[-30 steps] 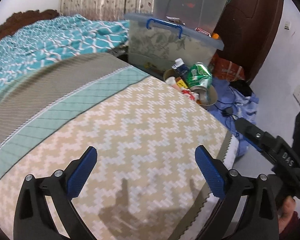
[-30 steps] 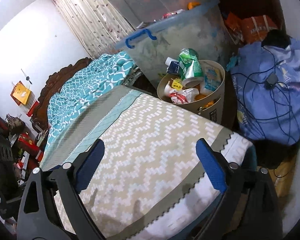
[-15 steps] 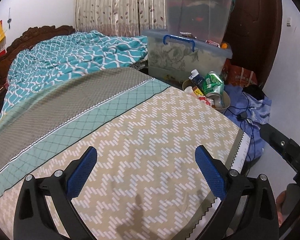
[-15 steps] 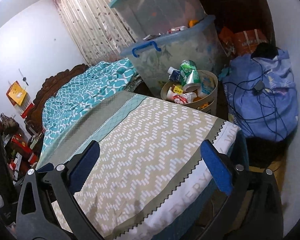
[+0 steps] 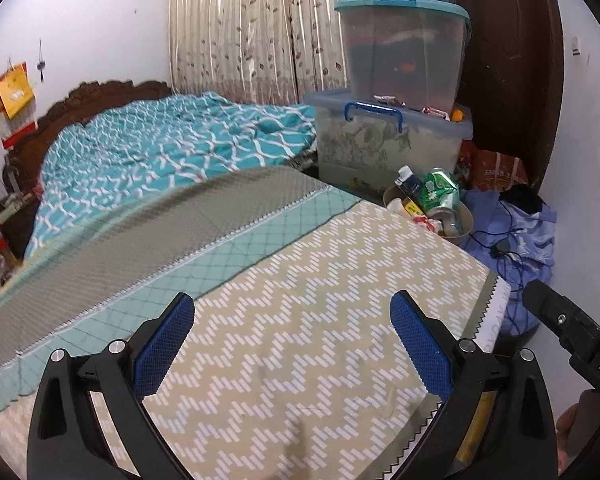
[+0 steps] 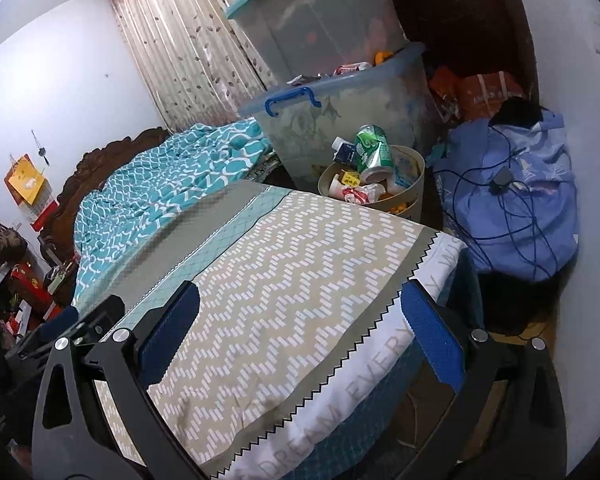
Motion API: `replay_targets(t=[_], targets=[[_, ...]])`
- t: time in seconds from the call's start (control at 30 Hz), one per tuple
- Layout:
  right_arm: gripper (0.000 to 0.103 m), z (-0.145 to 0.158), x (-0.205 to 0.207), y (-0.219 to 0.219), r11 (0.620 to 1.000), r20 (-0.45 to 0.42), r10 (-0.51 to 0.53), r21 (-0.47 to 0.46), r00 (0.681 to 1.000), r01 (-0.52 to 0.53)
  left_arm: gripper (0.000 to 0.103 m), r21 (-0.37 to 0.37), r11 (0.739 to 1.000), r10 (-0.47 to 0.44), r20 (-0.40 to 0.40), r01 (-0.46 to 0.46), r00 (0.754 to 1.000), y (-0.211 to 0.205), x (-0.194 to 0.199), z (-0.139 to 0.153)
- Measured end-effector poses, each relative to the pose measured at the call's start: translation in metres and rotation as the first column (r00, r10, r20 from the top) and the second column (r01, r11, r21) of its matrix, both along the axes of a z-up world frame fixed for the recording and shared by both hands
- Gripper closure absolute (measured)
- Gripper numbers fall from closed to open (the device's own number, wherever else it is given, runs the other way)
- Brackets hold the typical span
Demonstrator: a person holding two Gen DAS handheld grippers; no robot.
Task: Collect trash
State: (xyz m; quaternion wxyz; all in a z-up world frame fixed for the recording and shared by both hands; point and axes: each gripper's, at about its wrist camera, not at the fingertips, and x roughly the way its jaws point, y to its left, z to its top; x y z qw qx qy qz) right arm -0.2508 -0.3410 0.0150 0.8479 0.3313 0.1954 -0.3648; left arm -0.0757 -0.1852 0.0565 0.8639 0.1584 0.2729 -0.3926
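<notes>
A round beige trash bin (image 6: 414, 184) (image 5: 466, 216) stands on the floor past the bed's far corner. It is heaped with trash: a crushed green can (image 6: 374, 150) (image 5: 440, 192), a dark blue carton (image 6: 345, 152) (image 5: 410, 182) and white and red wrappers (image 6: 360, 194). My left gripper (image 5: 292, 334) hangs open over the zigzag bedspread (image 5: 320, 300), nothing between its blue pads. My right gripper (image 6: 300, 322) is wide open above the bed's corner, also empty. Part of the right gripper's body (image 5: 572, 332) shows at the right edge of the left wrist view.
Stacked clear storage boxes (image 5: 396, 92) (image 6: 340, 76) stand behind the bin against a dark wooden door. A blue cloth bundle with a black cable (image 6: 512, 196) (image 5: 516, 232) lies on the floor right of the bin. A teal quilt (image 5: 160, 152) covers the far bed.
Both grippers have drawn back from the bin and risen, so more of the bed and room shows. The right jaws spread slightly wider. The bin looks smaller and farther.
</notes>
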Motion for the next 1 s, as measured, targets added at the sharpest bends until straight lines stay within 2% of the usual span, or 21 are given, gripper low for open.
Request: replay_targets(t=[0.43,0.87,1.0], targets=[[0.003,-0.003,-0.005,-0.004,1.0,0.021,-0.027,0.008,0.999,0.026,0.009,0.001,0.999,0.032,0.058,-0.032,0.998,0.0,-0.011,0.021],[0.003,-0.002,-0.009,-0.007,0.999,0.038,-0.043,0.004,0.998,0.043,0.009,0.036,0.999,0.022,0.036,-0.024,0.999,-0.006,-0.008,0.014],[0.003,-0.002,-0.007,-0.008,0.999,0.035,-0.038,0.009,0.999,0.037,0.008,0.056,0.997,0.044,0.05,-0.047,0.998,-0.007,-0.009,0.012]])
